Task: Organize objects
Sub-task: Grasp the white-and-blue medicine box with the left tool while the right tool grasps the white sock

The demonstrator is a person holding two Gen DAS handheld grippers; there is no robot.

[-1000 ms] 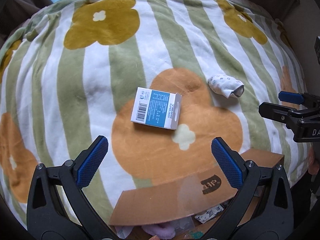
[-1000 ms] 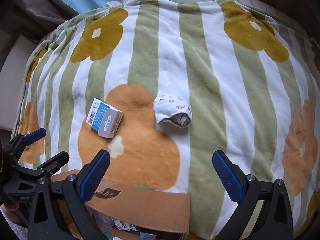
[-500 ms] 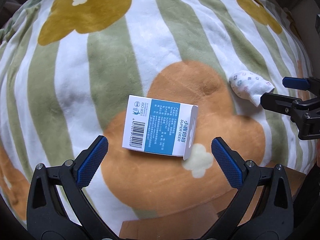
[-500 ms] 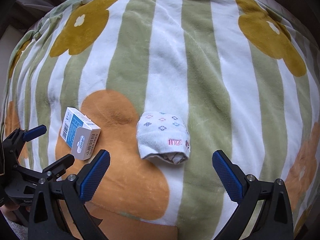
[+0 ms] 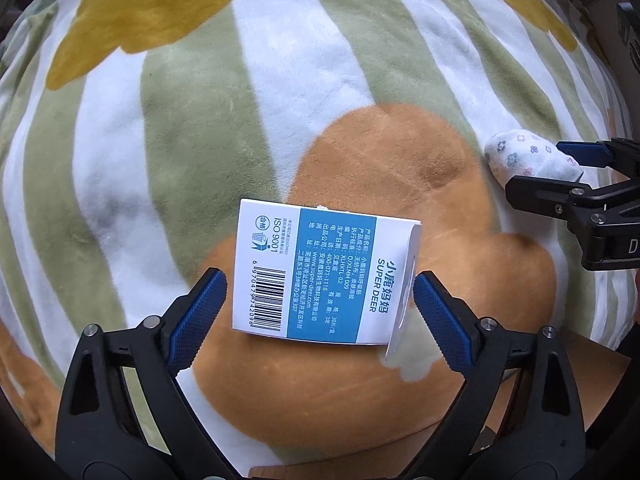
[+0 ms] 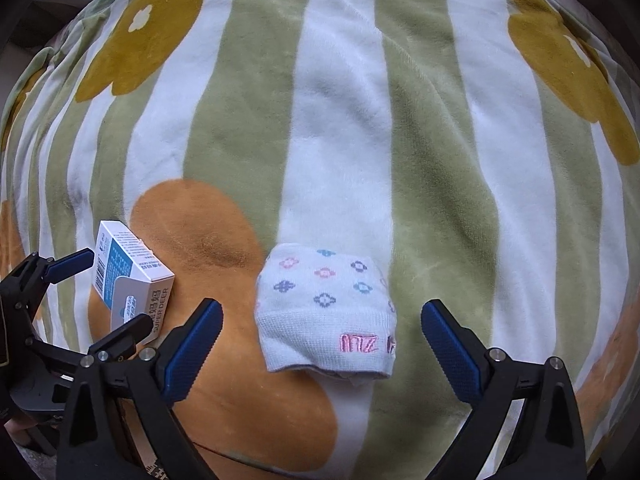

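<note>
A white and blue carton box point(image 5: 320, 272) lies on the striped blanket. My left gripper point(image 5: 320, 316) is open, its blue pads on either side of the box's near end, close to its edges. The box also shows in the right wrist view point(image 6: 132, 276), with the left gripper point(image 6: 100, 296) around it. A small white rolled sock point(image 6: 326, 312) with coloured flower marks lies just ahead of my open right gripper point(image 6: 320, 344), between its fingers. The sock point(image 5: 528, 158) and the right gripper point(image 5: 560, 168) also show at the right of the left wrist view.
A green and white striped blanket point(image 6: 440, 140) with orange and mustard flowers covers the soft surface. A brown cardboard box edge point(image 5: 592, 364) shows at the near right, below the blanket's edge.
Both grippers have moved forward and down. The left one now straddles the box and the right one has closed in on the sock. Both stay open.
</note>
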